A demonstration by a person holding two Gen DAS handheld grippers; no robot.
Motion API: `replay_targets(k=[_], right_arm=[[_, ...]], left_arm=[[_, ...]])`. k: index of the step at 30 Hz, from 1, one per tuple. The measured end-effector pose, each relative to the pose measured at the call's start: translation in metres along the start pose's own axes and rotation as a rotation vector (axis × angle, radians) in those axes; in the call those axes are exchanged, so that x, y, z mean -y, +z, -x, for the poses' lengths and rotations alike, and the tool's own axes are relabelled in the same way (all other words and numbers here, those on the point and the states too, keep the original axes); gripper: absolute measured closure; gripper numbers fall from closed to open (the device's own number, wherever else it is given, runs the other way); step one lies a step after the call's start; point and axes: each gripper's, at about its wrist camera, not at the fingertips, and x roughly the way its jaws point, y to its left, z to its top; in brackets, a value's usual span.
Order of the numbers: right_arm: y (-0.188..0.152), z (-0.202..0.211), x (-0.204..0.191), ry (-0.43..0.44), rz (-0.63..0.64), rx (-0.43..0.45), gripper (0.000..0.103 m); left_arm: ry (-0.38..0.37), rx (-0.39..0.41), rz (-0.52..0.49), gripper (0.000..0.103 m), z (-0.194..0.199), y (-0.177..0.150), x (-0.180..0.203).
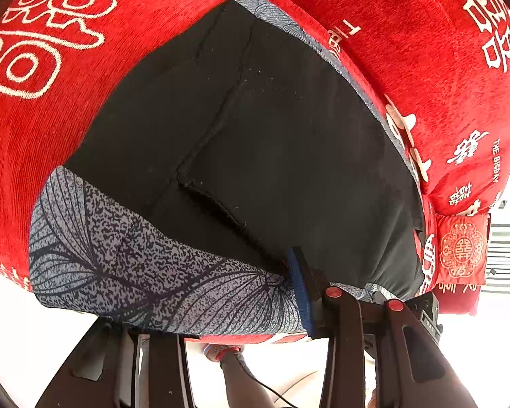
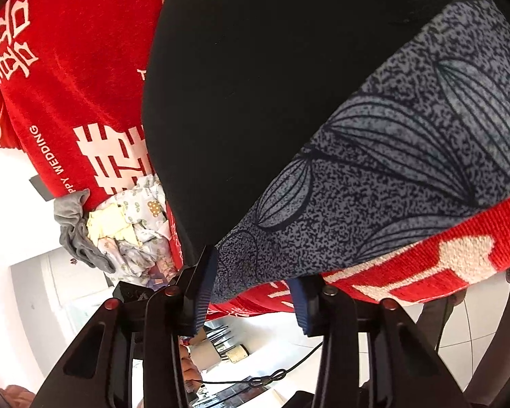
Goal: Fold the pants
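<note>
Red cover, white print all over!
"THE BIG DAY" runs along the red cover (image 1: 425, 51) near its corner; the right wrist view catches "PPY WEDDING", cut off, amid large white double-happiness characters.

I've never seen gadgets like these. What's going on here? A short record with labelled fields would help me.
Activity: folding pants
Garment: black pants with a grey leaf-print band, lying on the red cover
Surface: red cover with white characters
Left hand-held gripper: only one blue pad shows, against the band's edge; whether it is shut cannot be told
Right hand-held gripper: fingers apart, band's edge between them
Nearby: pile of crumpled clothes at the cover's edge
</note>
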Motion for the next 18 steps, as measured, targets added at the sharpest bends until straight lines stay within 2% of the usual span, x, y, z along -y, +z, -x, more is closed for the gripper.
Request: replay_targets(k=[5, 6, 7, 8, 9, 12, 18], right_arm=[[0.001, 0.0, 0.001, -0.003, 0.0, 0.005, 0.058], [0.001, 0.0, 0.001, -0.008, 0.001, 0.007, 0.063], [0.001, 0.0, 0.0, -0.013, 0.002, 0.013, 0.083], [0.002, 0.001, 0.001, -0.031, 0.002, 0.022, 0.095], [0.002, 0.003, 0.001, -0.044, 0.0, 0.029, 0.098], [0.0, 0.01, -0.016, -0.077, 0.053, 0.048, 0.098], [0.018, 0.032, -0.087, -0.108, 0.212, 0.075, 0.098]], left_arm=[[0.004, -0.001, -0.003, 0.062, -0.001, -0.001, 0.0], [0.008, 0.0, -0.007, 0.062, -0.002, -0.001, 0.0], [0.014, 0.001, -0.011, 0.062, -0.002, -0.002, -0.001], [0.026, 0.005, -0.018, 0.064, -0.002, -0.003, 0.0], [0.035, 0.01, -0.027, 0.069, -0.001, -0.003, 0.003], [0.038, 0.03, -0.052, 0.072, 0.009, -0.001, 0.01], [0.022, 0.101, -0.12, 0.072, 0.043, 0.021, 0.046]])
